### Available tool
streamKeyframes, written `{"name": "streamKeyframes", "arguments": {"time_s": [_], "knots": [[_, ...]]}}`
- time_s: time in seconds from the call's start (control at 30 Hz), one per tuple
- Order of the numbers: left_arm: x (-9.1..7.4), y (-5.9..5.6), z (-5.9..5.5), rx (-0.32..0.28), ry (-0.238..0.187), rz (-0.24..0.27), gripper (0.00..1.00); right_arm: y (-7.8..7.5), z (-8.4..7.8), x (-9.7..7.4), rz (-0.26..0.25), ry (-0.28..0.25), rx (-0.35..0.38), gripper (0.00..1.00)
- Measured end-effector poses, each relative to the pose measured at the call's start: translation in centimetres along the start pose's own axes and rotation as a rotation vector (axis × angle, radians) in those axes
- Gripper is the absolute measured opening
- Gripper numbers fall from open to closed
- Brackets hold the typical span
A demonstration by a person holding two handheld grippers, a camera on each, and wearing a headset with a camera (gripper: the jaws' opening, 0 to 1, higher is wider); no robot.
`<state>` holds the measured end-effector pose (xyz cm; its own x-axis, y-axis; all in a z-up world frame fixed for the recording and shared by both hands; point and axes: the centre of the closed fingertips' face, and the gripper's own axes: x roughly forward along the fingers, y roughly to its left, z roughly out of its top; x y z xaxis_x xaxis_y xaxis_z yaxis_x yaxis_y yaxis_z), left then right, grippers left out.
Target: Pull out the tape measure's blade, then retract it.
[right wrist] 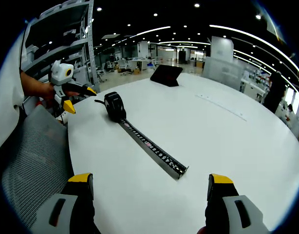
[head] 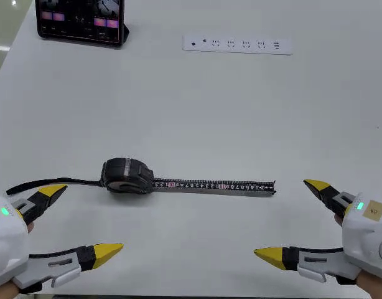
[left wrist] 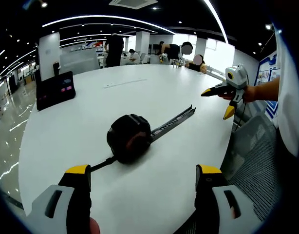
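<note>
Two parts to handle: tape measure case (head: 126,176), black, apparently standing on its base on white counter (head: 178,93), left of centre, and blade (head: 213,185), already drawn out flat to the right, numbers up, ending in hook (head: 273,187).

Case: looks compact and dense, rigid shell, probably rubbery outside so decent grip. Likely to slide on smooth counter if tugged without being pinned.

Blade: thin springy steel, stiff only while lying straight, prone to buckle or twist. Spring-loaded, so expect snap-back on retraction.

Best hold, as a judgement: clamp across case's flat sides with left gripper (head: 91,217), pinch blade at or just behind hook with right gripper (head: 281,217), then feed back slowly rather than letting go.

Black wrist strap (head: 48,182) trailing left from case toward left gripper's upper jaw. Contact there not clear. Limp, not a useful hold.

Left gripper: jaws spread wide, holding nothing, low left near counter's edge. Near case but apart from it, tips pointing right and forward toward it.

Right gripper: likewise wide open and empty, low right, tips aimed leftward. Upper jaw just right of hook, no contact.

Both roughly level and mirrored, hands behind.

Tablet (head: 82,22) and power strip (head: 236,44) at far side, well apart from work.
</note>
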<state>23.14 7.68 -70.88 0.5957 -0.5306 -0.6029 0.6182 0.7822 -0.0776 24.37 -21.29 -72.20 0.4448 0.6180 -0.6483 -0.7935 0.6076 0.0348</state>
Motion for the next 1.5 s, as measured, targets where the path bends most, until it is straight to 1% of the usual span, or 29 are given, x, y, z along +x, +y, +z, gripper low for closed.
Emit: {"name": "streamKeyframes", "arguments": {"time_s": [0.13, 0.3, 0.37, 0.57, 0.7, 0.8, 0.9, 1.23, 1.5], "knots": [[-0.2, 0.0, -0.2, -0.012, 0.000, 0.002, 0.87, 0.0, -0.3, -0.1, -0.002, 0.007, 0.005, 0.96], [-0.4, -0.3, -0.5, -0.008, 0.012, -0.002, 0.87, 0.1, -0.7, -0.6, -0.004, 0.018, 0.008, 0.97], [-0.5, -0.3, -0.6, -0.021, 0.010, -0.004, 0.87, 0.1, -1.1, -0.7, -0.004, 0.024, 0.011, 0.97], [-0.6, -0.4, -0.7, -0.019, 0.018, -0.009, 0.88, 0.4, -1.4, -1.0, 0.000, 0.032, 0.017, 0.99], [-0.7, -0.3, -0.7, -0.021, 0.018, -0.007, 0.90, 0.5, -1.4, -1.2, 0.001, 0.032, 0.016, 0.99], [-0.7, -0.4, -0.7, -0.029, 0.014, -0.008, 0.90, 0.5, -1.5, -1.2, 0.000, 0.033, 0.016, 0.99], [-0.6, -0.6, -0.6, -0.023, 0.017, -0.015, 0.90, 0.5, -1.4, -1.1, -0.001, 0.033, 0.017, 0.99], [-0.6, -0.4, -0.5, -0.022, 0.016, -0.012, 0.90, 0.5, -1.3, -1.0, 0.004, 0.034, 0.015, 0.99], [-0.7, -0.5, -0.6, -0.029, 0.016, -0.011, 0.89, 0.5, -1.2, -0.9, 0.006, 0.033, 0.015, 0.99]]}}
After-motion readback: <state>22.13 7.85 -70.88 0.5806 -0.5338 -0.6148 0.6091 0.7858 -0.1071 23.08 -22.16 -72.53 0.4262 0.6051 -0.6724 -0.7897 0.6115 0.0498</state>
